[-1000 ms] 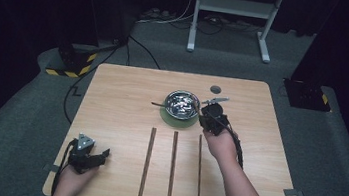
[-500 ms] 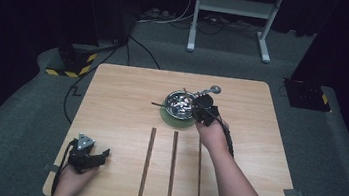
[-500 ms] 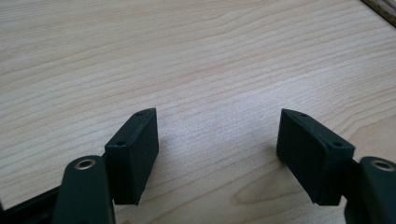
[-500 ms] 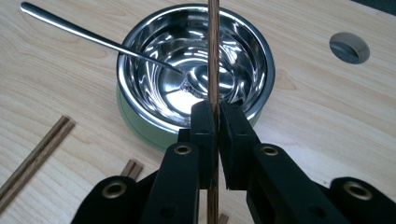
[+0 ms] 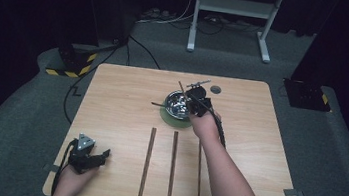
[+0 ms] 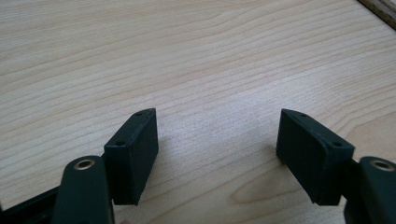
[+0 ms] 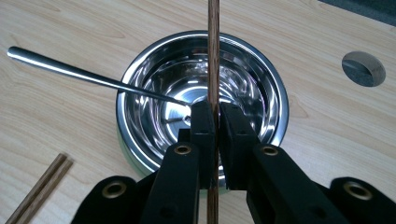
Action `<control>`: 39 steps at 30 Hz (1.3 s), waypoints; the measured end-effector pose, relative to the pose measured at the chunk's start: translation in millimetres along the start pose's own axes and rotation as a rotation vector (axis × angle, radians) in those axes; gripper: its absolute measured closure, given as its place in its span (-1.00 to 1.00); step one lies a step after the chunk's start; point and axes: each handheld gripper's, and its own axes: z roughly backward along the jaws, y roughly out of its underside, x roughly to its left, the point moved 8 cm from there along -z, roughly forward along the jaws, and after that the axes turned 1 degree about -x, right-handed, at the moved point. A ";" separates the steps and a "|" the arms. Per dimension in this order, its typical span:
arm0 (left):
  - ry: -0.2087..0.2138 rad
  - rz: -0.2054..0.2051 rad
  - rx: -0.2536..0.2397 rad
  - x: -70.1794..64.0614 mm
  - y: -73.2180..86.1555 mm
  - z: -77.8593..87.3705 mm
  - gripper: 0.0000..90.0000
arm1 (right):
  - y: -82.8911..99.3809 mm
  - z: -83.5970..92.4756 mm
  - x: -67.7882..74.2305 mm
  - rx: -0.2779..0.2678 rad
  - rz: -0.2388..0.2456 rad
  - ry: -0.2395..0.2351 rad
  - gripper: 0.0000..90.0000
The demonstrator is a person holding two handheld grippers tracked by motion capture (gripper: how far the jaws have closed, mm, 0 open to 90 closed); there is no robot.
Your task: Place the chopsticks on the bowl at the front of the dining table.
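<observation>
My right gripper (image 5: pixel 190 98) hangs over a shiny steel bowl (image 5: pixel 175 104) that stands on a green mat (image 5: pixel 174 121) at the table's middle. In the right gripper view its jaws (image 7: pixel 215 109) are shut on a thin wooden stick (image 7: pixel 213 46) that runs straight ahead over the bowl (image 7: pixel 261 65). A slim metal rod (image 7: pixel 70 71) leans in the bowl, its handle out over the rim to the left. My left gripper (image 5: pixel 103 156) rests near the table's front left corner. It stands open (image 6: pixel 217 135), with bare wood between its pads.
Three dark wooden strips (image 5: pixel 172 163) lie side by side in front of the bowl. A pair of wooden sticks (image 7: pixel 42 186) lies near the bowl's left side. A round hole (image 5: pixel 215 89) sits in the tabletop right of the bowl. A white stand's legs (image 5: pixel 233 9) stand on the floor behind.
My right gripper has carried the stick leftward, from the bowl's right rim to over the bowl. The left gripper has stayed in place.
</observation>
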 end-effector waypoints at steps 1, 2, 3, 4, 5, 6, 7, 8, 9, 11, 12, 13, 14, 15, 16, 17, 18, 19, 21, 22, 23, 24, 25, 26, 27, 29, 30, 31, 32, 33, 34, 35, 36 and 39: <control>0.000 0.000 0.000 0.0 0.0 0.0 -0.34 | 0.0 0.0 0.0 0.000 0.000 0.000 0.88; -0.002 -0.001 0.002 0.0 0.0 0.1 -0.35 | -1.4 -1.8 0.8 0.003 -0.005 -0.004 0.88; -0.001 -0.001 0.002 0.0 0.1 0.1 -0.35 | -4.4 -5.3 1.9 0.005 -0.004 -0.005 0.88; -0.002 -0.001 0.001 0.0 0.0 0.0 -0.35 | -5.9 -7.1 2.5 0.006 -0.002 -0.006 0.88; -0.002 -0.001 0.001 0.0 0.0 0.0 -0.35 | -7.1 -8.8 3.1 0.006 -0.002 -0.005 0.88; -0.002 -0.001 0.001 0.0 0.0 0.0 -0.35 | -7.1 -8.8 3.1 0.006 -0.002 -0.005 0.88; -0.002 -0.001 0.001 0.0 0.0 0.0 -0.35 | -9.0 -12.1 4.2 0.009 0.000 -0.007 0.88; -0.002 -0.001 0.001 0.0 0.0 0.0 -0.35 | -9.0 -12.1 4.2 0.009 0.000 -0.007 0.88; -0.002 -0.001 0.001 0.0 0.0 0.0 -0.35 | -9.7 -14.0 4.8 0.014 0.000 -0.005 0.88; -0.002 -0.001 0.002 0.0 0.1 0.1 -0.35 | -12.0 -17.1 6.4 0.015 0.000 -0.008 0.88; -0.003 -0.001 0.002 0.0 0.0 0.1 -0.35 | -15.1 -19.2 8.2 0.016 0.004 -0.007 0.88; -0.002 -0.001 0.002 0.0 0.0 0.1 -0.35 | -15.1 -19.2 8.2 0.016 0.004 -0.007 0.88; -0.002 -0.001 0.002 0.0 0.0 0.1 -0.35 | -17.0 -20.0 9.1 0.014 0.002 -0.005 0.88; -0.002 -0.001 0.002 0.0 0.0 0.1 -0.35 | -19.0 -20.6 10.3 0.013 0.002 -0.007 0.88; -0.002 -0.001 0.002 -0.1 0.0 0.1 -0.35 | -21.1 -21.3 10.8 0.010 0.004 -0.003 0.88; 0.005 -0.002 0.001 -0.9 0.0 0.1 -0.34 | -23.0 -22.0 11.4 0.007 0.001 -0.003 0.88; 0.005 -0.004 0.001 -1.1 0.1 0.1 -0.34 | -25.0 -23.4 12.0 0.010 0.000 -0.005 0.88; 0.005 -0.005 0.002 -1.1 0.1 0.2 -0.34 | -26.0 -24.1 12.5 0.013 -0.005 -0.007 0.88; 0.006 -0.003 0.000 -1.2 0.0 0.1 -0.34 | -28.6 -26.3 12.6 0.016 -0.005 -0.006 0.88; 0.006 -0.004 0.001 -1.2 0.1 0.1 -0.34 | -29.7 -27.5 13.0 0.018 -0.003 -0.007 0.88; 0.006 -0.005 0.002 -1.1 0.1 0.2 -0.34 | -30.7 -29.0 13.3 0.019 -0.002 -0.005 0.88; 0.006 -0.005 0.002 -1.1 0.1 0.2 -0.34 | -31.4 -30.2 14.3 0.024 -0.006 -0.005 0.88; 0.007 -0.008 0.001 -1.1 0.0 0.2 -0.34 | -31.9 -31.6 15.6 0.028 -0.006 -0.007 0.88; 0.008 -0.009 0.001 -1.2 0.0 0.2 -0.34 | -32.4 -33.4 16.0 0.028 0.000 -0.003 0.88; 0.008 -0.008 0.001 -1.2 0.1 0.2 -0.34 | -32.5 -35.4 16.5 0.029 0.005 -0.001 0.88; 0.008 -0.006 0.000 -1.4 -0.1 0.1 -0.34 | -32.0 -39.4 17.7 0.044 0.006 0.001 0.88; 0.009 -0.005 0.001 -1.5 0.1 0.1 -0.34 | -31.7 -41.7 18.7 0.049 0.006 -0.002 0.88; 0.009 -0.006 0.002 -1.4 0.2 0.2 -0.34 | -32.0 -45.1 19.7 0.056 0.004 -0.002 0.88; 0.009 -0.006 0.002 -1.4 0.2 0.2 -0.34 | -32.1 -46.6 20.4 0.060 0.003 -0.003 0.88; 0.009 -0.006 0.002 -1.4 0.2 0.2 -0.34 | -32.1 -46.6 20.4 0.060 0.003 -0.003 0.88; 0.008 -0.008 0.002 -1.2 0.1 0.3 -0.34 | -32.1 -47.9 21.6 0.063 -0.001 -0.003 0.88; 0.009 -0.008 0.002 -1.3 0.1 0.3 -0.34 | -32.1 -49.2 22.3 0.066 0.006 -0.002 0.88; 0.009 -0.008 0.002 -1.3 0.1 0.3 -0.34 | -32.5 -50.3 23.6 0.068 0.005 -0.006 0.88; 0.010 -0.008 0.003 -1.4 0.1 0.3 -0.34 | -32.4 -52.6 25.4 0.074 -0.001 -0.015 0.88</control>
